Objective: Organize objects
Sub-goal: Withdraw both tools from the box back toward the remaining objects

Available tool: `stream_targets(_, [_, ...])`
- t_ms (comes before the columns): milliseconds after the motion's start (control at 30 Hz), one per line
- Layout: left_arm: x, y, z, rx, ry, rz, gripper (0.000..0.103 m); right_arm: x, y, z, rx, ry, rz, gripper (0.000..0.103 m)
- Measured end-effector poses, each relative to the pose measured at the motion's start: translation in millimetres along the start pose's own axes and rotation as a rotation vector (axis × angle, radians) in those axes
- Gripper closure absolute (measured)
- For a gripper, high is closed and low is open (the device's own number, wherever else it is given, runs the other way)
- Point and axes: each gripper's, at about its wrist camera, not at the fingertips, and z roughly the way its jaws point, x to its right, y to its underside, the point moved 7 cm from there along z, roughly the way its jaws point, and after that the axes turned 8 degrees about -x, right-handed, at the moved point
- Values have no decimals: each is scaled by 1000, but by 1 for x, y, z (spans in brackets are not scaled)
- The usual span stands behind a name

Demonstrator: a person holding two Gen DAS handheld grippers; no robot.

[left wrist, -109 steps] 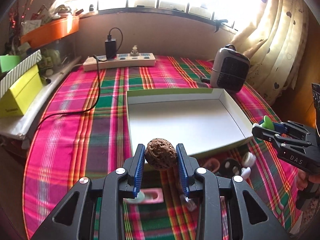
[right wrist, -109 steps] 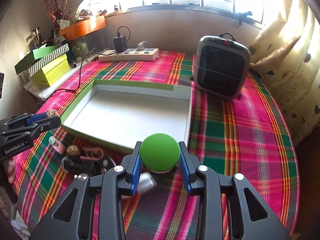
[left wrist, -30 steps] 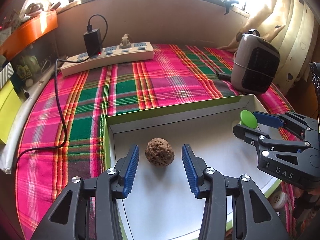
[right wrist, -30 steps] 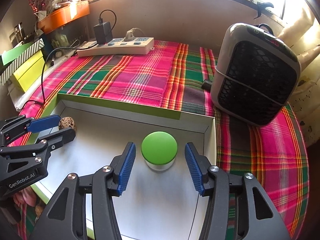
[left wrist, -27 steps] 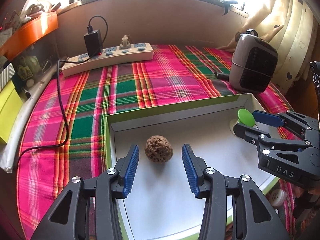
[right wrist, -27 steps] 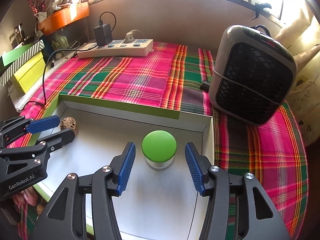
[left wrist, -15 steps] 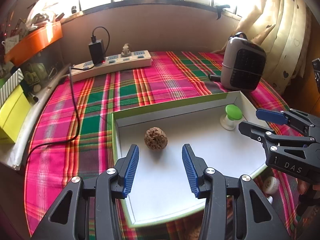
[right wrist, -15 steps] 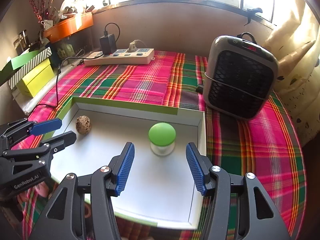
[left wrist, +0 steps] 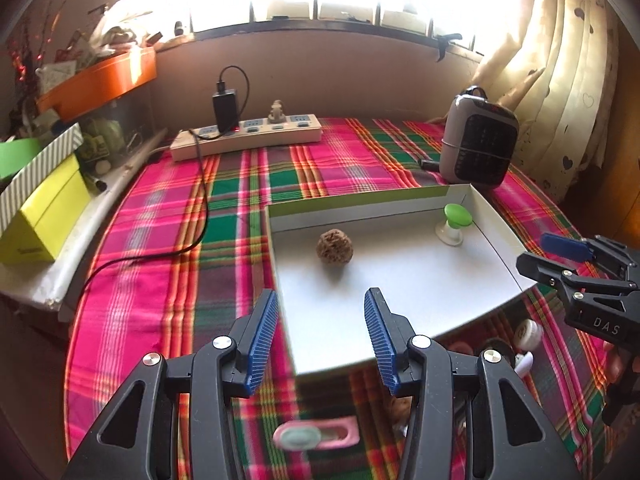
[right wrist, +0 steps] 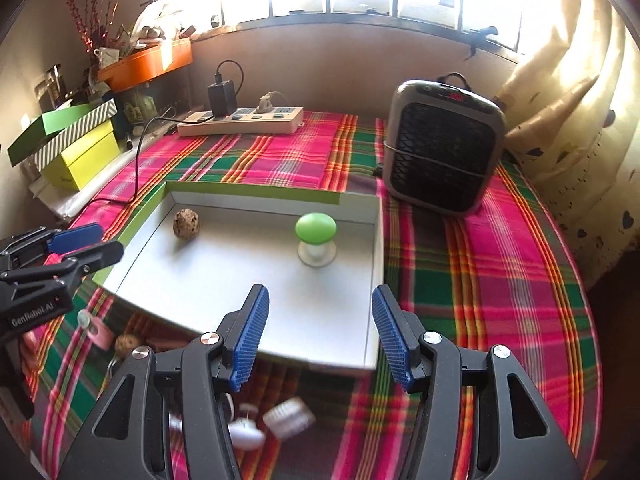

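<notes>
A brown walnut [left wrist: 334, 246] [right wrist: 186, 223] lies in the far left part of the shallow white box [left wrist: 400, 300] [right wrist: 240, 280]. A green-capped mushroom-shaped piece [left wrist: 456, 222] [right wrist: 316, 238] stands upright near the box's far right corner. My left gripper [left wrist: 320, 334] hangs open over the box's near left edge, nothing between its blue pads. Over the box's near right edge my right gripper [right wrist: 316, 334] is open and empty too. On the cloth in front of the box lie small items: a pink tag with a pale disc [left wrist: 316, 436], a second walnut [right wrist: 126, 345], white ribbed caps [right wrist: 288, 418].
A plaid cloth [right wrist: 480, 280] covers the table. A grey heater [right wrist: 442, 156] stands behind the box on the right. A power strip [left wrist: 248, 140] with a black charger and cable runs along the far wall. Yellow and green boxes [left wrist: 40, 208] sit at the left edge; a curtain hangs at right.
Both grippers have pulled back and up from the box, leaving the walnut and the green-capped piece inside. The loose items in front of the box have come into view.
</notes>
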Motion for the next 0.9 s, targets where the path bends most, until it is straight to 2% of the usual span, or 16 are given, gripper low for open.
stream_targets(333, [-30, 30, -16, 7, 2, -79, 59, 7, 34, -13, -7, -12, 55, 48])
stream_targets(600, [-36, 51, -11, -23, 76, -99, 59, 5, 50, -11, -28, -25, 69, 48])
stream_targets(900, [-11, 61, -6, -33, 131, 17, 59, -1, 59, 0, -61, -42, 74, 48])
